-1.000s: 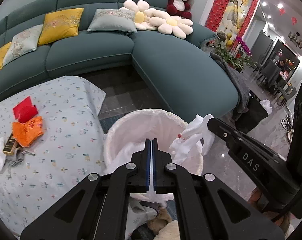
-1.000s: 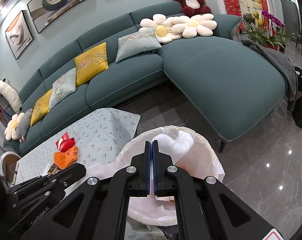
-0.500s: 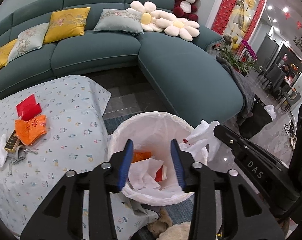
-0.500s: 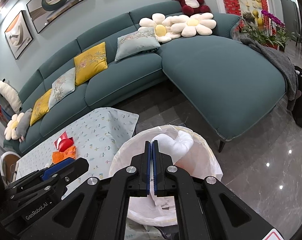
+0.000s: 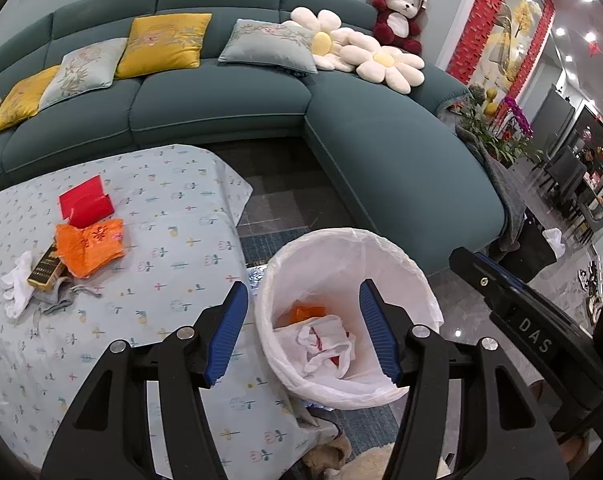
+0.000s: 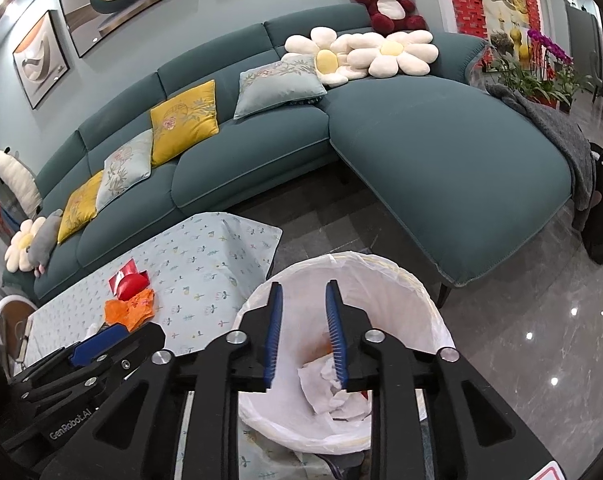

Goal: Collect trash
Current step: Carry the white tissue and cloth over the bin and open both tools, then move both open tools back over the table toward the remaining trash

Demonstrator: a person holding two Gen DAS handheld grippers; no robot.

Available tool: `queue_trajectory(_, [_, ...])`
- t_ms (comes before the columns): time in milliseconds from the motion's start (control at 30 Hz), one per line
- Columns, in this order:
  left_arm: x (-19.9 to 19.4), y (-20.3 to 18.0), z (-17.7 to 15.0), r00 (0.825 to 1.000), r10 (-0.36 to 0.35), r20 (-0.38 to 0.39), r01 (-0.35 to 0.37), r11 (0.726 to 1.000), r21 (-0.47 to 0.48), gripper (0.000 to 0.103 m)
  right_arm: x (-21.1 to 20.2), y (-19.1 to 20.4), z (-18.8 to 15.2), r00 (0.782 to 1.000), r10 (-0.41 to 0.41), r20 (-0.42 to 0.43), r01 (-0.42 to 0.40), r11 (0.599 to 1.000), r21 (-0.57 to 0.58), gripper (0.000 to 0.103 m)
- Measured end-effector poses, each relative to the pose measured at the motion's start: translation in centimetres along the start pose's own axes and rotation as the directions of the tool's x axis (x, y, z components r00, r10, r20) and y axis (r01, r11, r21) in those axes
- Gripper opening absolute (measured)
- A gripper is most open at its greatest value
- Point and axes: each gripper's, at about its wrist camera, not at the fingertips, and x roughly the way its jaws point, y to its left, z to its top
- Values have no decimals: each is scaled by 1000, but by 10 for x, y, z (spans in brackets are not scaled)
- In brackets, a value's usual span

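Both grippers, left gripper (image 5: 303, 328) and right gripper (image 6: 303, 334), hung spread and empty over the lined bin (image 5: 397, 256); the orange wrapper (image 5: 91, 250) lay at left, nearer the left one.

The left gripper (image 5: 303, 330) hangs with jaws spread above the white-lined bin (image 5: 385, 256).

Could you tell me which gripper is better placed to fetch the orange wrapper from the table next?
Left, probably. The left gripper is open and empty beside the table, nearer the orange wrapper. The right gripper, also open, hangs over the trash bin, farther away.
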Motion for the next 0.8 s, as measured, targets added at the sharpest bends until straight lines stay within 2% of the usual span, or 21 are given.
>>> queue_trajectory(200, [-8,18,-2,1000,23,6,-23,999,-26,56,-2,16,0,1000,5,-1,-5,1000,-26,32])
queue_trajectory(267, [-11,24,-2,999,30,10,-30,999,-36,56,-3,23,0,1000,8,1,-8,999,-37,37])
queue_trajectory(433, [-21,47,-3,998,56,22,-55,996,-67,58,-2,45,-2,1000,22,-8,-23,997,-70,38])
queue_trajectory(567, [-28,70,-5,996,82,28,-78,991,-106,63,0,64,-5,999,32,-15,-33,995,-93,48])
queue_trajectory(667, [-35,89,-9,993,112,36,-107,985,-134,71,2,82,-9,999,44,-28,-47,992,-117,48])
queue_trajectory(800, [-42,113,-13,990,139,36,-131,978,-165,72,4,105,-14,997,59,-43,-65,986,-150,48])
